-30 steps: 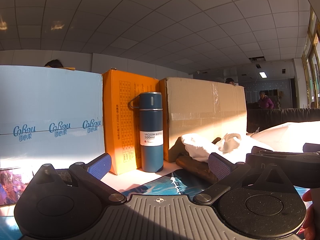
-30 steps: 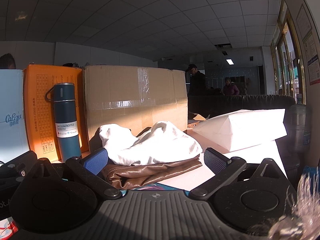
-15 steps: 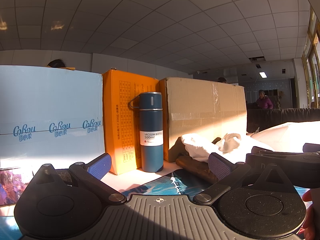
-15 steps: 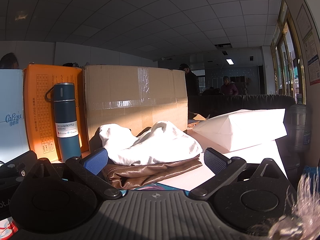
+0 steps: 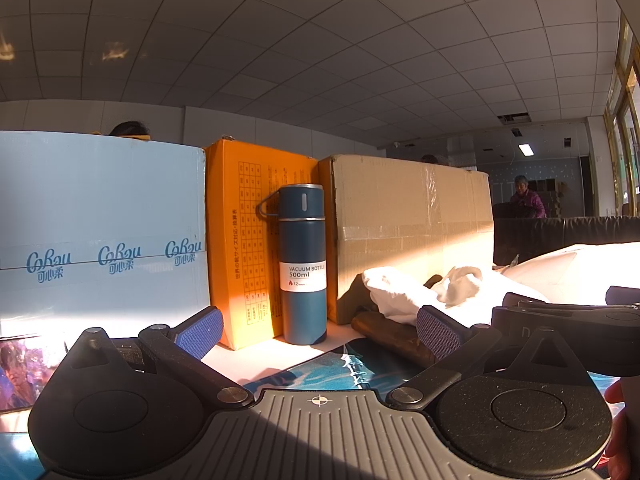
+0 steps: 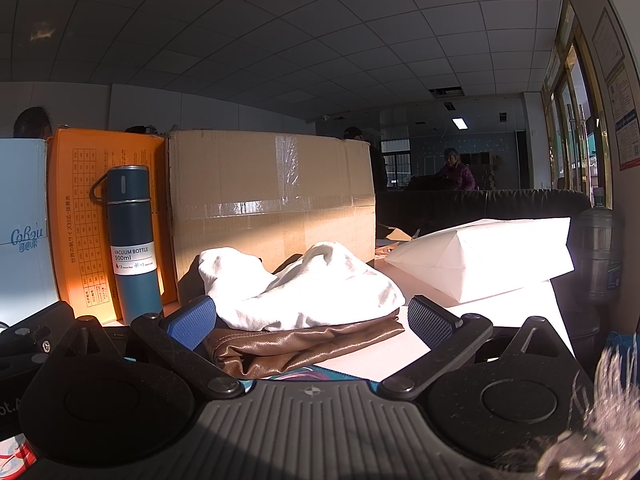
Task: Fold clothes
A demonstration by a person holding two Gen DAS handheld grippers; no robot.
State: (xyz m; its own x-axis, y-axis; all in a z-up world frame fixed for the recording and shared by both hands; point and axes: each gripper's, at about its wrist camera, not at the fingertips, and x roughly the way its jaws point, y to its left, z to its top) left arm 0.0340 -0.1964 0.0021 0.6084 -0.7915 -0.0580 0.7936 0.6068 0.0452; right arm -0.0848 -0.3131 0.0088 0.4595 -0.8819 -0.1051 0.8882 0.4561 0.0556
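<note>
Left wrist view: the left gripper [image 5: 318,330] fills the bottom of the frame, its blue-padded fingers [image 5: 200,330] spread apart and holding nothing. At centre a blue vacuum bottle [image 5: 303,264] stands upright just in front of an orange box [image 5: 244,240]. The clothes sit right of centre: a white garment [image 5: 404,288] piled on a brown garment [image 5: 390,330]. The risk I judge likeliest is a sweep toward the pile toppling the bottle (it stands close by).

Right wrist view: the right gripper [image 6: 312,318], fingers likewise wide and empty, frames the white garment [image 6: 304,288] and brown garment [image 6: 296,344] at centre on the table [image 6: 404,350]. Pinching both layers together would spoil a fold. Only here do the full pile and a white paper bag [image 6: 488,258] at right show plainly; only the left view shows the pale blue box [image 5: 100,224].
</note>
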